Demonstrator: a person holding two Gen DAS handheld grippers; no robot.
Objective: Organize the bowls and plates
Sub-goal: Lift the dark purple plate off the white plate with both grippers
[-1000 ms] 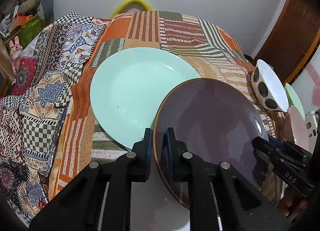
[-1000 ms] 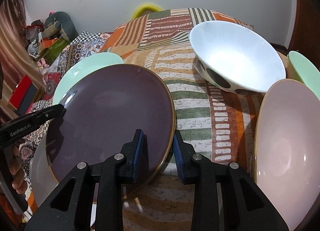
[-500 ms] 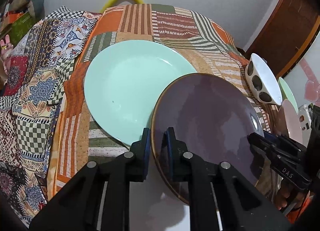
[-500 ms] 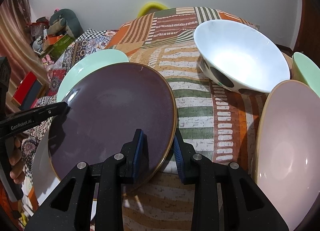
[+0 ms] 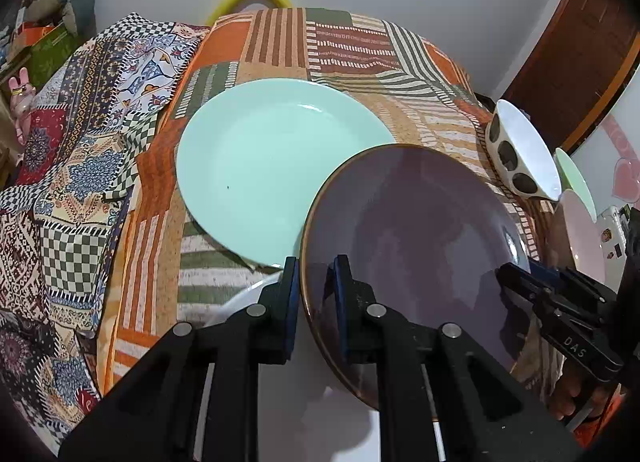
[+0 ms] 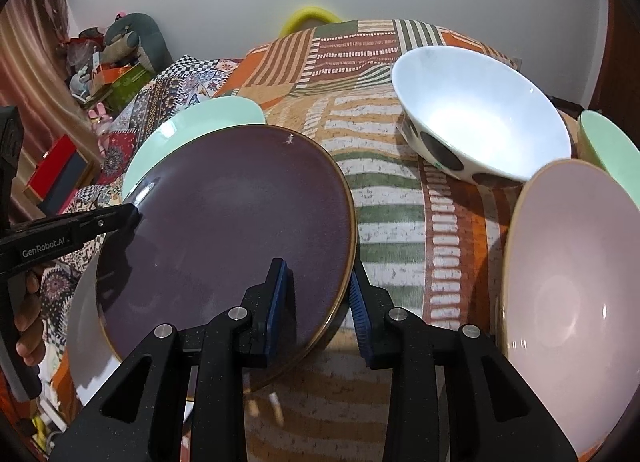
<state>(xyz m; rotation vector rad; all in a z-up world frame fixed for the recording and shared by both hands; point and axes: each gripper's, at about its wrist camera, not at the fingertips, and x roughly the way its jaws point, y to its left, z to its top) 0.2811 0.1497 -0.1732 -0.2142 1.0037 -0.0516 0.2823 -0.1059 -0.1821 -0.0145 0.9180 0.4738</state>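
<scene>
Gripping purple plate at opposite rim pts, L gripper & R gripper both clamped on it, plate tilted, overlapping mint plate & white plate on patchwork cloth.

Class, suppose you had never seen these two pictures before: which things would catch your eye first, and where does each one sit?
First the dark purple plate, lifted at a tilt in the middle and gripped at opposite edges by the left claw and the right claw. Behind it a mint green plate lies flat on the patchwork cloth. To the right stand a white bowl with dark spots and, nearer, a pink bowl.
</scene>
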